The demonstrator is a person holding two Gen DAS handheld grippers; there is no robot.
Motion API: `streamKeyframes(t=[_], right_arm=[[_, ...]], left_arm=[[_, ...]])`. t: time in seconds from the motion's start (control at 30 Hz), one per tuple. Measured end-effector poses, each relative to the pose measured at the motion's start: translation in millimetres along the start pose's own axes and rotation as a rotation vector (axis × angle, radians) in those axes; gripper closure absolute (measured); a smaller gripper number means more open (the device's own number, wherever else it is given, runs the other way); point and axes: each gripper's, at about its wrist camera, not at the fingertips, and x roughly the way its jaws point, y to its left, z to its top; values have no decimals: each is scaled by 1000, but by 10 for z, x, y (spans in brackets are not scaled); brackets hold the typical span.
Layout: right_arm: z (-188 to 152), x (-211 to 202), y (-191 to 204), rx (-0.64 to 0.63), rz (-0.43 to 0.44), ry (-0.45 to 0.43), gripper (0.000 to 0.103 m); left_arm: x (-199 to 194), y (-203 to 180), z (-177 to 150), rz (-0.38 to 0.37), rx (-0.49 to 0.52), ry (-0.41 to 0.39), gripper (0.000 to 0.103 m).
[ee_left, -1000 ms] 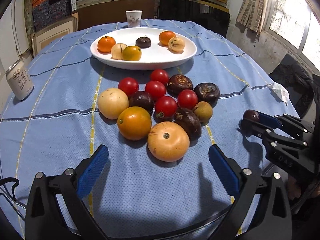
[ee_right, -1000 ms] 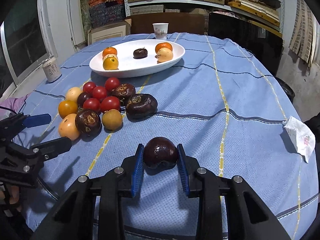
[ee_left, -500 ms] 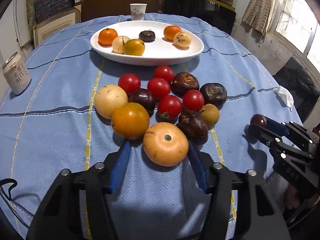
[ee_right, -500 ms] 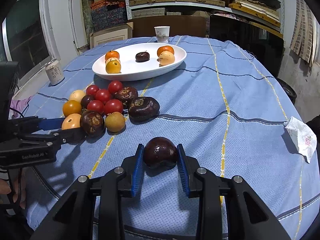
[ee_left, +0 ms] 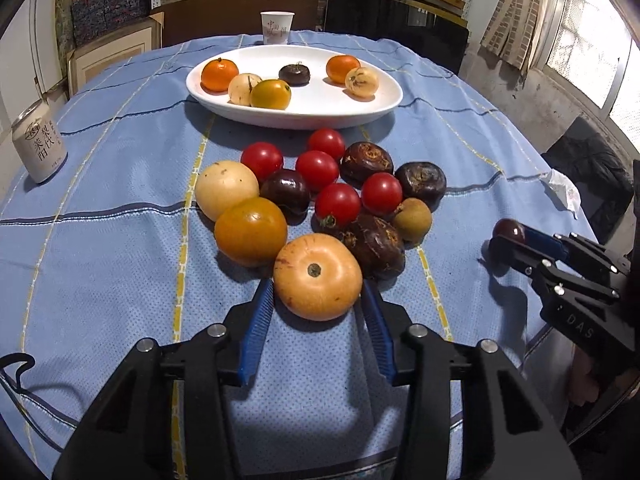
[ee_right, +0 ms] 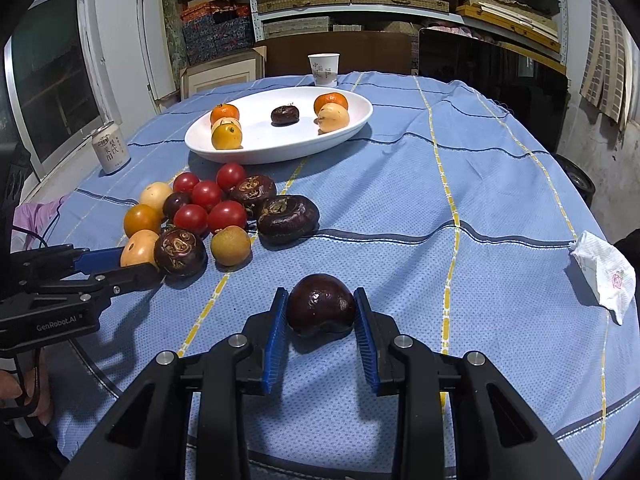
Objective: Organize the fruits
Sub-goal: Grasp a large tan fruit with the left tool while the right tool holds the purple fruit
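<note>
My left gripper [ee_left: 318, 292] is shut on a pale orange round fruit [ee_left: 318, 276] at the near edge of a pile of fruit [ee_left: 340, 200] on the blue tablecloth; the fruit still rests on the cloth. My right gripper [ee_right: 320, 308] is shut on a dark purple fruit [ee_right: 320, 304] low over the cloth, right of the pile [ee_right: 208, 216]. It also shows in the left wrist view [ee_left: 508, 232]. A white oval plate [ee_left: 372, 108] behind the pile holds several fruits; it also shows in the right wrist view [ee_right: 352, 128].
A drink can [ee_left: 38, 144] stands at the left edge of the table. A paper cup [ee_left: 277, 28] stands behind the plate. A crumpled tissue [ee_right: 604, 268] lies at the right edge. Shelves and boxes stand behind the table.
My left gripper moved forward to the pale orange fruit and closed from wide open onto it. My right gripper kept its hold on the dark fruit and barely moved.
</note>
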Motion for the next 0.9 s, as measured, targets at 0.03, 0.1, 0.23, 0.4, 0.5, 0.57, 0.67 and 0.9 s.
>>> streamKeyframes(t=[0.03,0.1,0.23,0.4,0.5,0.57,0.67,0.9], right_arm=[[1,-6,2,-1,-2,-1,70],[3,-9,13,-3,-4,-2,70],[5,-9,16,-1,-4,-3,70],[0,-5,14,-2,1,-1,70],[1,-6,15,2,4,-1,70],[-1,-4,12,9,9,-1,70],[-6,-3,2,17,15,0,70],[-6,-1,3,15,27,-4,70]], left_arm=[[8,10,-3,-4,-4,7,57],[8,17,-6,-14,-5,10,48],[19,-2,-9,-20,2,17,39],[36,145,47,-42,-81,1,47],[47,114,59,-62,-58,3,60],[7,39,34,-36,-20,-11,60],[-39,22,-11,-56,-11,-14,60],[-371,-17,-166,-53,20,-73,60]])
